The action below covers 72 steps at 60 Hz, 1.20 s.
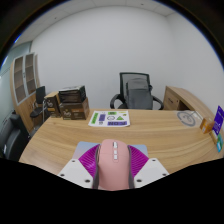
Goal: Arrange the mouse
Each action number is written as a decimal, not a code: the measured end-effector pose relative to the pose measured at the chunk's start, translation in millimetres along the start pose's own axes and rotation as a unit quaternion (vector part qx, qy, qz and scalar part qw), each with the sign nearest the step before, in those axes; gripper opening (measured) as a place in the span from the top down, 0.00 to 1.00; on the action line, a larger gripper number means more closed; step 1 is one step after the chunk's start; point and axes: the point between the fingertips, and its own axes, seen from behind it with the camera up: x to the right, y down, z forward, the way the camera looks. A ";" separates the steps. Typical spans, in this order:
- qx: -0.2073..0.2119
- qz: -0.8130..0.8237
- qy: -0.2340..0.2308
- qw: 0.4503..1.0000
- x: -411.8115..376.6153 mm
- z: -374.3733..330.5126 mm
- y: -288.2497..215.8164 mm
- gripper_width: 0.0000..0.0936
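Mouse (112,163), pink, sits clamped between both pads of the tongs (112,172), above the desk (150,135).

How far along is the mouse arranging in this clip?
Done: the pink mouse is picked up, with the gripper shut on it, both pads pressing its sides. In hand: it is carried above the wooden desk. Left: setting it down; the spot cannot be told, perhaps near the mat beyond the fingers.

The mouse (112,163) sits between the fingers on the desk (150,133). Far behind stands a chair (135,92); boxes (64,103) lie left.
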 end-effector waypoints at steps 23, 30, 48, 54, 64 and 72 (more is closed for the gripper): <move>-0.071 -0.023 0.034 0.997 -13.1 51.3 65.4 0.58; -0.073 -0.044 0.038 0.996 -12.7 53.3 67.0 0.57; -0.070 -0.025 0.036 0.997 -13.9 54.3 68.4 0.52; -0.066 -0.012 0.032 0.997 -13.2 53.8 68.0 0.46; -0.092 0.002 0.028 0.995 -8.6 44.6 72.8 0.10; -0.092 0.018 0.040 0.995 -2.4 9.3 66.0 0.10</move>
